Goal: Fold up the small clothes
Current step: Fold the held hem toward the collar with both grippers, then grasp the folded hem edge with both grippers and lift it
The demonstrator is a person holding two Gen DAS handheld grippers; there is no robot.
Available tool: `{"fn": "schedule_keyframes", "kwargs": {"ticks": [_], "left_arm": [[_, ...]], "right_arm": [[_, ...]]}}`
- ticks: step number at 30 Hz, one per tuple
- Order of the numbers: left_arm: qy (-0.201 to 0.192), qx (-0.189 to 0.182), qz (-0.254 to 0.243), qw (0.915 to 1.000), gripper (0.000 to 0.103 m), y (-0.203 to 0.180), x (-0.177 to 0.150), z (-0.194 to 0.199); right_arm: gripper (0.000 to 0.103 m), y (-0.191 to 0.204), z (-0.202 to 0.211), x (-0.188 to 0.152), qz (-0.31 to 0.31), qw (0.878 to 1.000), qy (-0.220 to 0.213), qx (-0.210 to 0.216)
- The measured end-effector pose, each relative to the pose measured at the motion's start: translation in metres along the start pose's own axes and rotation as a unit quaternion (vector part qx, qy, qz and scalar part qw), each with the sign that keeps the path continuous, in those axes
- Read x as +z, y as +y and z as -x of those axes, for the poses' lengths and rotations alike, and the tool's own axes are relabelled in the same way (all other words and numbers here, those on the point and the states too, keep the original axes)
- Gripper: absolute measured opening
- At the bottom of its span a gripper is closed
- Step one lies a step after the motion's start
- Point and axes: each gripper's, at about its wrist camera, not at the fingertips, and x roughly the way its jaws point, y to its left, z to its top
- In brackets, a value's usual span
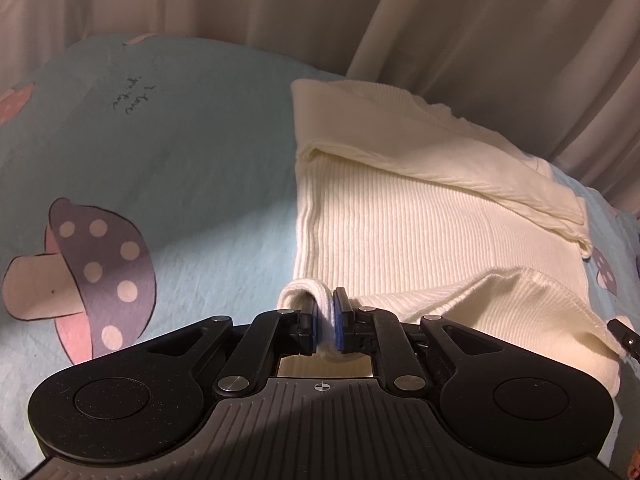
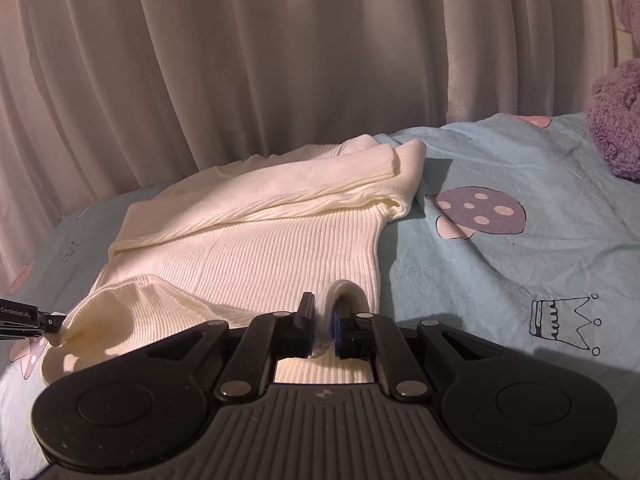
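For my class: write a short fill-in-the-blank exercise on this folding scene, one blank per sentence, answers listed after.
1. The cream sweater has a ____ knit.
2. Both the left gripper and the right gripper pinch its ____.
3. The blue bedsheet is printed with spotted ____.
4. Behind the bed hangs a pale ____.

Answers: ribbed; hem; mushrooms; curtain

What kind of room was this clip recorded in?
Probably a bedroom: the cream ribbed knit top lies on a pale blue mushroom-print bedsheet, with pleated beige curtains close behind and a fluffy purple plush item at the edge.
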Motion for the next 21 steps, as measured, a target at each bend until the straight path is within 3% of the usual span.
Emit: {"fn": "schedule_keyframes", "kwargs": {"ticks": [1,3,4,7,12,17,21], "left_arm": [[-0.004,-0.002,0.004,1.0000,0.013,0.002,0.000,0.001],[-0.030,-0.006,0.023,0.9993,0.015,0.008,-0.001,0.008],[-0.044,-0.002,0.026,0.9987,0.022,0.010,-0.001,0.011],[-0.085,0.026,0.003,0.9960,0.032,0.012,0.000,0.017],[-0.062,0.007,-0.062,0.9961,0.049,0.000,-0.001,0.004],[-0.047,0.011,-0.079,0.9957,0.045,-0.010,-0.001,-0.016],[-0.049,0.005,-0.096,0.9942,0.029,-0.017,0.000,-0.020]], "right_arm": [[0.007,-0.001,0.000,0.001,-0.002,1.000,0.001,-0.001],[0.023,-0.005,0.003,0.003,-0.009,1.000,-0.012,-0.018],[0.027,-0.007,0.006,0.004,-0.011,0.999,-0.023,-0.031],[0.029,-0.015,0.009,0.010,-0.005,0.999,-0.032,-0.038],[0.038,-0.004,-0.009,0.007,0.061,0.998,0.006,-0.029],[0.039,0.009,-0.026,0.002,0.106,0.994,0.024,-0.022],[0.039,0.012,-0.033,0.002,0.122,0.992,0.027,-0.017]]}}
